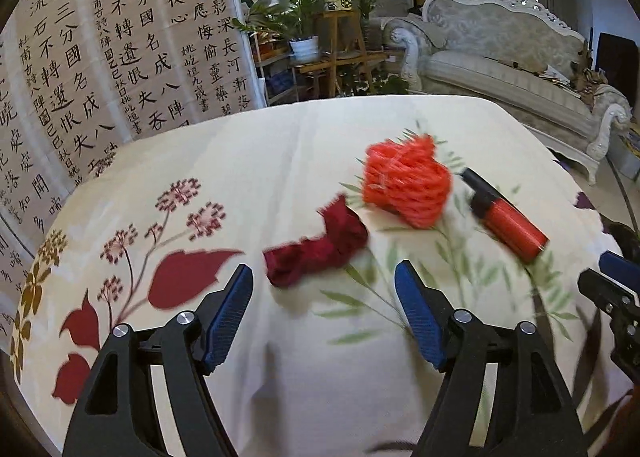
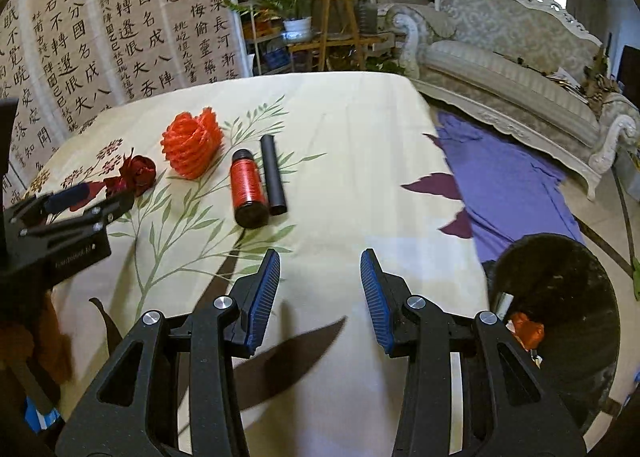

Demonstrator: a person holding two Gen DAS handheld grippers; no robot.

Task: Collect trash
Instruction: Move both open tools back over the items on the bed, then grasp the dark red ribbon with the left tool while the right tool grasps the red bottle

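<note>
The dark red crumpled wrapper (image 1: pixel 316 249), lying on the tablecloth (image 1: pixel 280 161) just beside the orange net ball (image 1: pixel 408 181), is judged light and soft, best pinched across its middle by the left gripper (image 1: pixel 324 317), whose jaws stand apart and empty, as do those of the right gripper (image 2: pixel 320 297).

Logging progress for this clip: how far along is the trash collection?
Partly done: a dark bin beside the table already holds an orange scrap. Nothing is in hand; the left gripper and right gripper are open and empty. Left on the tablecloth: dark red wad, orange mesh, red cylinder, black tube.
</note>
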